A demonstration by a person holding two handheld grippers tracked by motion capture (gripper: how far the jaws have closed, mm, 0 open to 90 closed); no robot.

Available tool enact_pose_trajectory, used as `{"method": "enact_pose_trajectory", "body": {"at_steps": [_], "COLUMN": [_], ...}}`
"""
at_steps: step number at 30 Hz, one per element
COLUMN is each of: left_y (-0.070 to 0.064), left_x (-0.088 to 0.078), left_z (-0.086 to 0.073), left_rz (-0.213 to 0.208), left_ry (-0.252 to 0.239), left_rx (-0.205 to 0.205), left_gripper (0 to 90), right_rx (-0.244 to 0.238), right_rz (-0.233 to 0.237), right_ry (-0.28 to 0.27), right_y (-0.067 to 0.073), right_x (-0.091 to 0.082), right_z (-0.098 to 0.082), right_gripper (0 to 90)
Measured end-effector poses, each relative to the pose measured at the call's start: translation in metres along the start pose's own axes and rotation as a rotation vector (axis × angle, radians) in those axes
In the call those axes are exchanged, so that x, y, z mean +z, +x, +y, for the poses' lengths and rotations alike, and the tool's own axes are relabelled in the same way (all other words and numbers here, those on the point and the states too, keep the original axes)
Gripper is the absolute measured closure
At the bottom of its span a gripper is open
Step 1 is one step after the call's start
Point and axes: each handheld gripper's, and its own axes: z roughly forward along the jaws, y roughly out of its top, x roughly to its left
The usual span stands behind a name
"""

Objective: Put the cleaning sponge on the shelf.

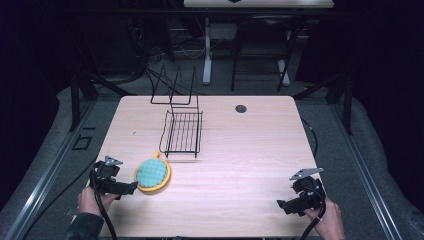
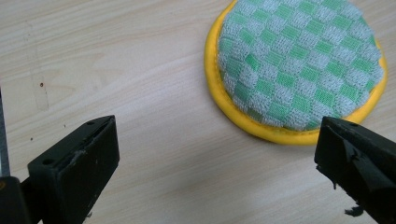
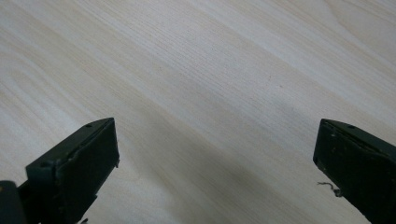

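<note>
Yellow-rimmed round pad with a green-and-white checked terry face lies flat on the pale wooden table, near its front left corner. Left gripper sits just beside the pad's near-left edge, jaws spread wide and empty; in the left gripper view the pad lies ahead and toward the right jaw, off the centre line. Right gripper hovers well apart at the front right, its jaws likewise wide open over bare wood, holding nothing.

Risk, as judged: the pad is low and domed, so jaws closing from this offset could catch only the thin rim and let it slip, or the right jaw could push the pad sideways across the smooth top before any grip forms. A steep descent could jam a jaw tip against the table.

Surroundings: a black wire rack stands just behind the pad, close enough to block a forward push. A dark round grommet lies farther back.
</note>
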Motion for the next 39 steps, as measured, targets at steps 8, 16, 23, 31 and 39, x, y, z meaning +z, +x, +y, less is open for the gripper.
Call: {"method": "enact_pose_trajectory", "body": {"at_steps": [8,16,23,31,39], "left_y": [-0.003,-0.008,-0.005,-0.003,-0.004], "left_x": [0.002,0.014,0.024,0.042,0.050], "left_z": [0.009,0.027,0.034,0.042,0.044], "left_rz": [-0.011,-0.037,-0.046,-0.088,-0.136], "left_ry": [0.007,0.007,0.011,0.032,0.034], "left_rx": [-0.013,-0.020,-0.045,-0.067,-0.076], "left_gripper": [0.0,0.0,0.1,15.2,36.0], "right_rx": [0.003,-0.001,-0.002,-0.002,-0.001], "right_rz": [0.015,0.014,0.015,0.013,0.012], "right_ry": [0.013,0.009,0.011,0.013,0.014], "right_y": [0.001,0.002,0.002,0.002,0.002], "right_x": [0.002,0.002,0.002,0.003,0.002], "right_z": [0.002,0.001,0.001,0.001,0.001], "right_gripper": [0.0,0.0,0.0,0.0,0.0]}}
